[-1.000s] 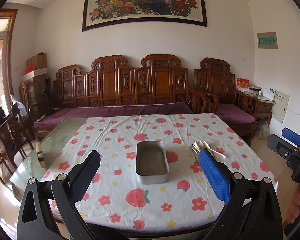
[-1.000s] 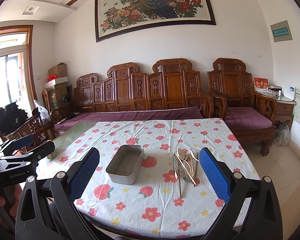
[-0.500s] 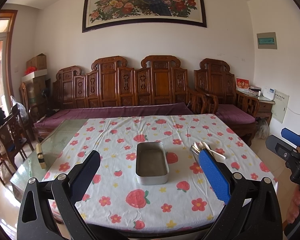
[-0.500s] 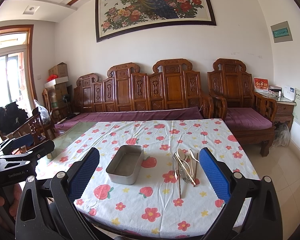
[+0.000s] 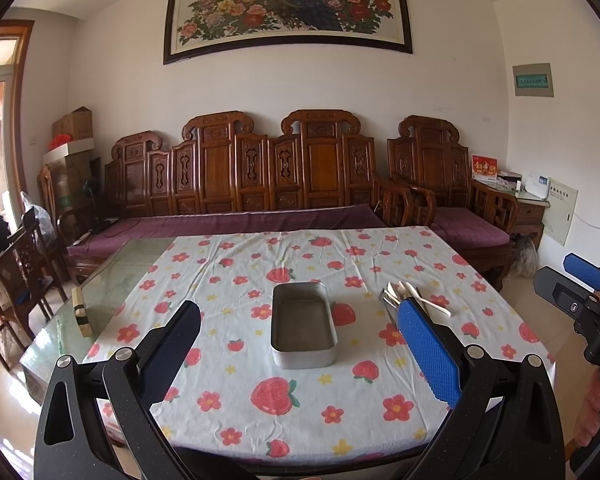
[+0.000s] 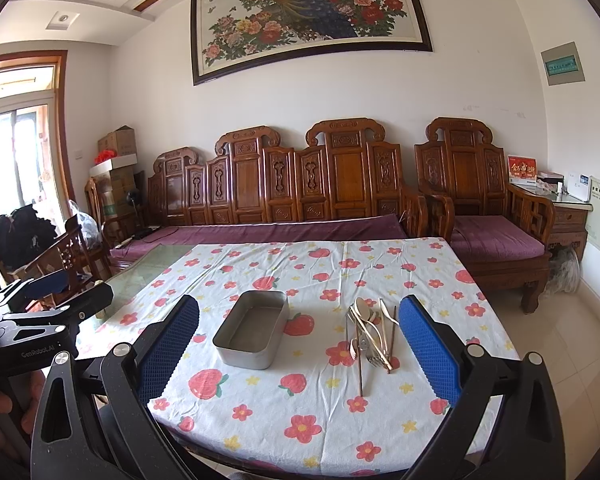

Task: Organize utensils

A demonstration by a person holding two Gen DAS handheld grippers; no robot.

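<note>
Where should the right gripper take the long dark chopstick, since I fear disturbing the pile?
Probably at its near end, which juts out of the utensil pile toward the camera, alone on the tablecloth. Come from above with the right gripper, fingers straddling the thin shaft.

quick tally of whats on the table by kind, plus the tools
metal tin: 1
utensil pile: 1 (pieces overlap, cannot count singly)
wooden block: 1
tools: 2, left tool and right tool, both open and empty
total: 5
</note>
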